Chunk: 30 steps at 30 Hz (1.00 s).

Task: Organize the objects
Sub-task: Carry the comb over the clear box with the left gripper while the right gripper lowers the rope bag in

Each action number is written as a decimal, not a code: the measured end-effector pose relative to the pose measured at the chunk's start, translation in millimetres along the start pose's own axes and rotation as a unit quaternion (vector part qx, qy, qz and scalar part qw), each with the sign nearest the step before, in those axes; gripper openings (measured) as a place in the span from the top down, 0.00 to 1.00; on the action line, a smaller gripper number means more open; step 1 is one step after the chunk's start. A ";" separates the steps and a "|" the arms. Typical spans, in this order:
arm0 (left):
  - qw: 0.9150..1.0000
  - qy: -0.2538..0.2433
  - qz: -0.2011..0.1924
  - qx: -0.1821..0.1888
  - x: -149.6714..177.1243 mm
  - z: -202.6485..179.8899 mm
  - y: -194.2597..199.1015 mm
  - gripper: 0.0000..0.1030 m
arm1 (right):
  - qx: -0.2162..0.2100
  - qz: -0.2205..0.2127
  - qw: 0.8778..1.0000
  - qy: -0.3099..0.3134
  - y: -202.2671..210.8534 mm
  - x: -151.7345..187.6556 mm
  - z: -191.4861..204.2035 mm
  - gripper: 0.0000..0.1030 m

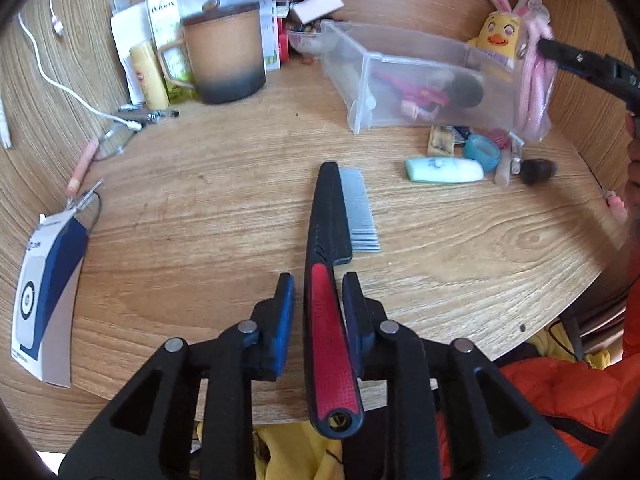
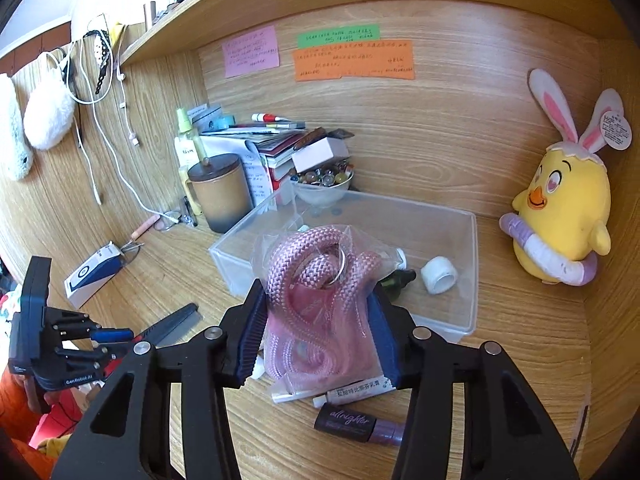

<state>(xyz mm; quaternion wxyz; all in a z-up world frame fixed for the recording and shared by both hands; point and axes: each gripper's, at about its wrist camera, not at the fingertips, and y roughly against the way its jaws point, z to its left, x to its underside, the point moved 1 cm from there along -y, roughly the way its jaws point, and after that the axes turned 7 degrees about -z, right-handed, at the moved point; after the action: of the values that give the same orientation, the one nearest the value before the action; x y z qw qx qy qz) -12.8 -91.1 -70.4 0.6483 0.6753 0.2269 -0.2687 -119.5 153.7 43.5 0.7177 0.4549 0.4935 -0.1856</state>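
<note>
A black comb with a red grip (image 1: 326, 248) lies on the wooden desk (image 1: 200, 220), its handle end past the front edge. My left gripper (image 1: 318, 280) straddles that handle, open, with a thin gap at the left pad. It shows from the side in the right wrist view, left gripper (image 2: 116, 336) beside the comb (image 2: 176, 320). My right gripper (image 2: 316, 292) is shut on a clear bag of pink rope (image 2: 320, 312), held above the near wall of a clear plastic bin (image 2: 474, 280). In the left wrist view the bag (image 1: 534, 80) hangs beside the bin (image 1: 360, 60).
The bin holds a white tape roll (image 2: 440, 276) and a dark bottle (image 2: 400, 280). Tubes (image 2: 352, 390) lie under the bag. A brown mug (image 1: 228, 60), a blue-white box (image 1: 44, 300), a mint tube (image 1: 444, 170) and a yellow plush chick (image 2: 560, 208) stand around.
</note>
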 end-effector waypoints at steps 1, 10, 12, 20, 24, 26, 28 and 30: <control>1.000 -0.004 -0.008 -0.003 -0.4 -0.7 -0.4 0.77 | 0.003 -0.002 1.000 0.000 0.0 -1.4 -0.6 0.56; 0.999 0.013 -0.032 -0.032 -10.1 -0.4 0.5 0.84 | 0.028 -0.043 0.999 -0.016 8.1 -25.6 -15.5 0.56; 0.998 0.035 -0.047 -0.022 -15.6 7.5 8.3 0.84 | 0.037 -0.051 0.998 -0.017 8.4 -32.6 -19.5 0.57; 0.992 0.056 -0.105 -0.034 -48.0 22.1 36.2 0.84 | 0.080 -0.053 0.995 -0.009 -12.8 -47.0 -33.6 0.57; 0.990 0.051 -0.130 -0.020 -73.2 18.8 41.1 0.84 | 0.097 -0.041 0.994 -0.006 -29.2 -47.7 -41.2 0.57; 0.990 0.047 -0.135 -0.014 -86.4 15.4 38.8 0.84 | 0.103 -0.038 0.994 -0.001 -36.0 -48.0 -43.8 0.57; 0.990 0.043 -0.138 -0.006 -100.2 10.2 32.9 0.84 | 0.107 -0.031 0.994 0.005 -43.5 -47.3 -45.4 0.57; 0.990 0.041 -0.135 0.006 -112.2 4.6 24.7 0.84 | 0.107 -0.017 0.994 0.009 -53.5 -45.3 -46.5 0.57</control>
<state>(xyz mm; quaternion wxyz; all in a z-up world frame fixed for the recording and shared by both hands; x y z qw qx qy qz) -81.3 -92.4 21.9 0.5919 0.6528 0.3407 -0.3279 -203.0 156.6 53.5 0.6571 0.5219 0.4855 -0.2454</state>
